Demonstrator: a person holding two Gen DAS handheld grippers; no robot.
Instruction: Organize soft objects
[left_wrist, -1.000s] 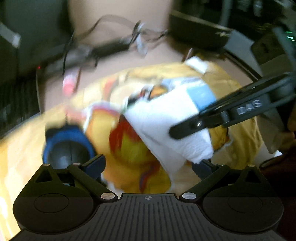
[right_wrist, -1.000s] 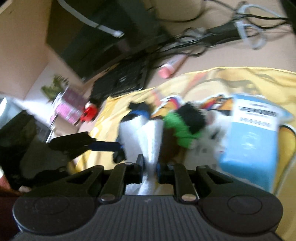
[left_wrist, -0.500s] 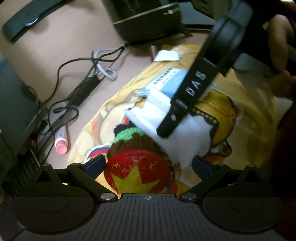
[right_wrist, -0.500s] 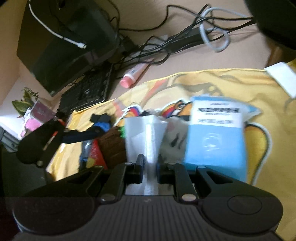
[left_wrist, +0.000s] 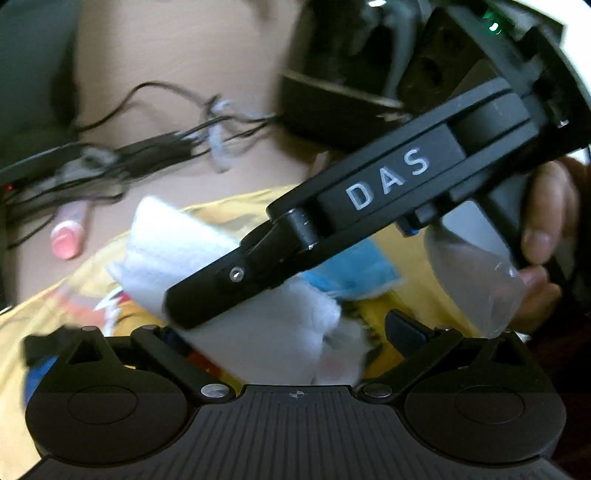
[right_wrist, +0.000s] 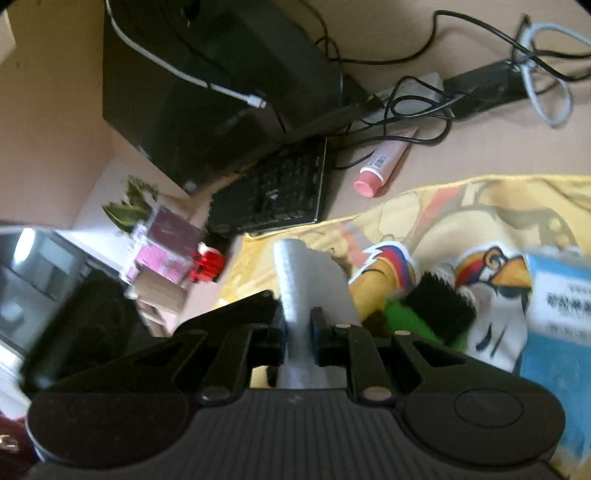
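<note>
Keyboard (right_wrist: 273, 192) behind cloth (right_wrist: 480, 206); tube (right_wrist: 384, 162) right of keyboard.

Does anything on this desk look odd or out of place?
A pink-capped tube lies loose among tangled cables beside the keyboard. The right claw is only pinching a white cloth.

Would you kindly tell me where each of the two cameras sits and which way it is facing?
Left wrist: sits behind the open left gripper, looks along its fingers at the white paper towel on the yellow cloth; the right gripper crosses the view, a hand behind it.
Right wrist: sits behind the right gripper, shut on the paper towel, facing the keyboard and cables.
Shared: towel, cloth, pink tube, blue packet.
</note>
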